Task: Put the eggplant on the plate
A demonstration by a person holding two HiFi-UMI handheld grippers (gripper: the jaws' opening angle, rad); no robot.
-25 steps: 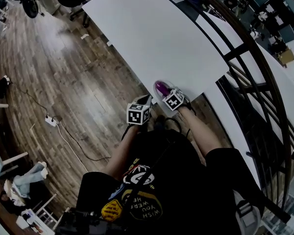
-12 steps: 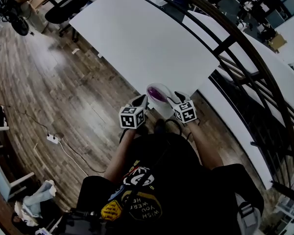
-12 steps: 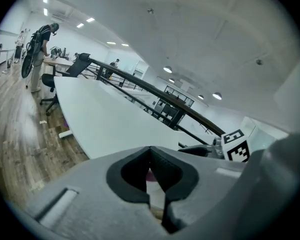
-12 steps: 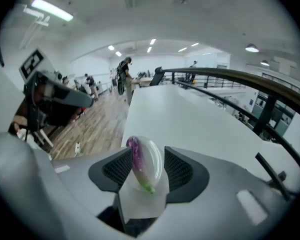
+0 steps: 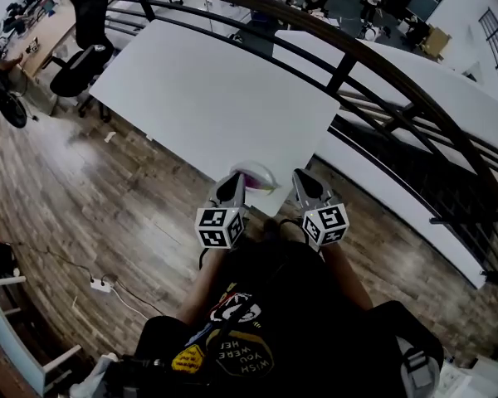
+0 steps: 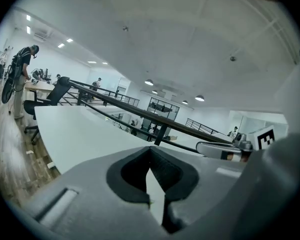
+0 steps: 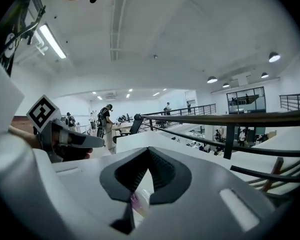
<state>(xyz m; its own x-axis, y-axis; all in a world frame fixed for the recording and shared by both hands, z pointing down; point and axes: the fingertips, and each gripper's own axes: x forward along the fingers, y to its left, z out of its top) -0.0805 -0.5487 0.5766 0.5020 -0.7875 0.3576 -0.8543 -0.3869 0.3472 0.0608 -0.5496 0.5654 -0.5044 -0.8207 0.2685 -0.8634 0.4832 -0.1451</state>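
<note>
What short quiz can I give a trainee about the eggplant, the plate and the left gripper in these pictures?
1. True or false: the eggplant lies on the plate.
2. Where does the plate stand? A: at the near corner of the white table; B: on the wooden floor; C: on the office chair.
3. What is between the jaws of the left gripper?
Key: 1 true. 2 A. 3 Nothing; the jaws are together.
</note>
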